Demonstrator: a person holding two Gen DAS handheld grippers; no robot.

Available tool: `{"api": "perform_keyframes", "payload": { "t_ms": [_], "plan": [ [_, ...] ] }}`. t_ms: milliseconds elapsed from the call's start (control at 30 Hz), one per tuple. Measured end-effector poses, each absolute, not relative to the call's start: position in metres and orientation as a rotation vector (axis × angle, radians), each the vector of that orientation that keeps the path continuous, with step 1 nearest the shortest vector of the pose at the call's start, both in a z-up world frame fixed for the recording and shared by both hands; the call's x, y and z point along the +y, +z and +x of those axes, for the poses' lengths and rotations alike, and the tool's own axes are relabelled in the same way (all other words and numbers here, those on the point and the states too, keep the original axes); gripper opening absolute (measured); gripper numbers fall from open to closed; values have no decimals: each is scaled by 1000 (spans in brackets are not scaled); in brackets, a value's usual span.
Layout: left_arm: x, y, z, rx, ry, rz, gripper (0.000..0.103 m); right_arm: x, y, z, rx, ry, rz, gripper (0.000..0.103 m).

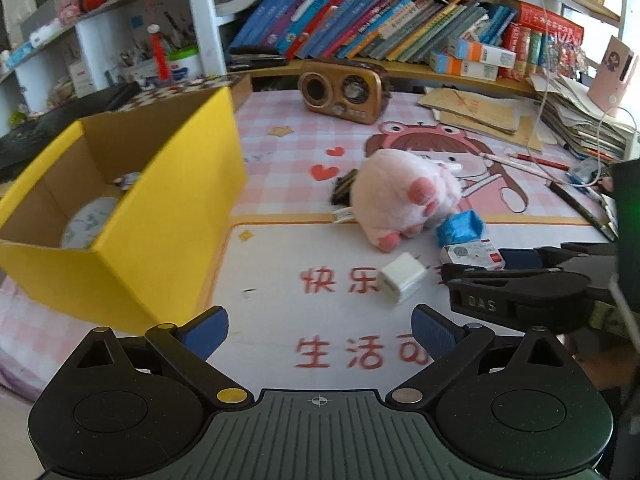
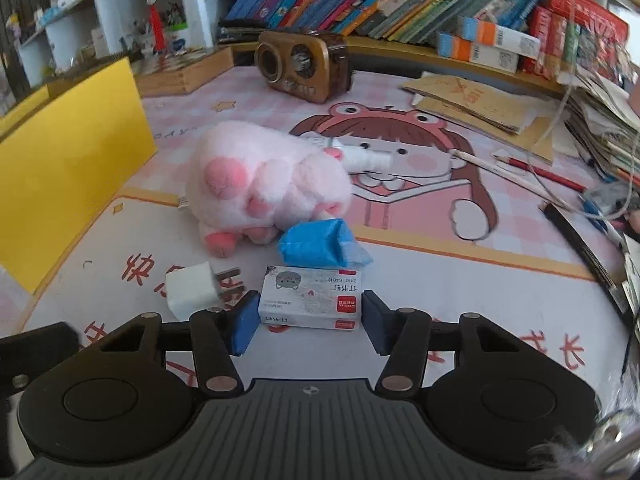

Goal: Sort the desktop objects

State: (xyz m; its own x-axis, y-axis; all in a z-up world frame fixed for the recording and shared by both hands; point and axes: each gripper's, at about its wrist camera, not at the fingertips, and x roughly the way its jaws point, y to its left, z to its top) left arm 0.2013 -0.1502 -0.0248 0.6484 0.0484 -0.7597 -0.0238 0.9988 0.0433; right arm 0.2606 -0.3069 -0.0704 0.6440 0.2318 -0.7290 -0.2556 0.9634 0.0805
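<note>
My right gripper (image 2: 308,320) is low on the desk mat, its blue pads touching both short sides of a white staple box (image 2: 310,296), which lies flat on the mat. A white plug charger (image 2: 192,288) lies just left of it. A blue wrapped packet (image 2: 320,244) and a pink plush paw (image 2: 264,184) lie beyond. My left gripper (image 1: 320,332) is open over the mat with nothing between its fingers, and the charger (image 1: 400,282) is just ahead of it to the right. The open yellow box (image 1: 160,220) stands to its left with a round item inside.
A brown retro radio (image 1: 344,94) stands at the back below a shelf of books (image 1: 380,24). Pencils (image 2: 536,172), a black strip and stacked papers (image 2: 600,120) crowd the right side. A white tube (image 2: 368,158) pokes out behind the plush.
</note>
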Motion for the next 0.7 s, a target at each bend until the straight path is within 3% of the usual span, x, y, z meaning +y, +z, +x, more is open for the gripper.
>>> {"api": "perform_keyframes", "payload": {
  "t_ms": [167,233,467,600,700],
  "plan": [
    [-165,-40,224,881,-26,4,98,-330,-61,249,797,241,-31,52],
    [-172,-48,235,895,-22,2,93,-338,-58,246,793,227,-36,52],
    [-190,-63,258,910,-22,-34,66,-358,-54,234,788,218,-57,52],
    [-199,-67,265,906,-20,-8,46,-361,-54,233,798,233,-53,52],
    [-202,-70,265,912,-23,17,41,-360,-54,232,800,245,-50,52]
  ]
}}
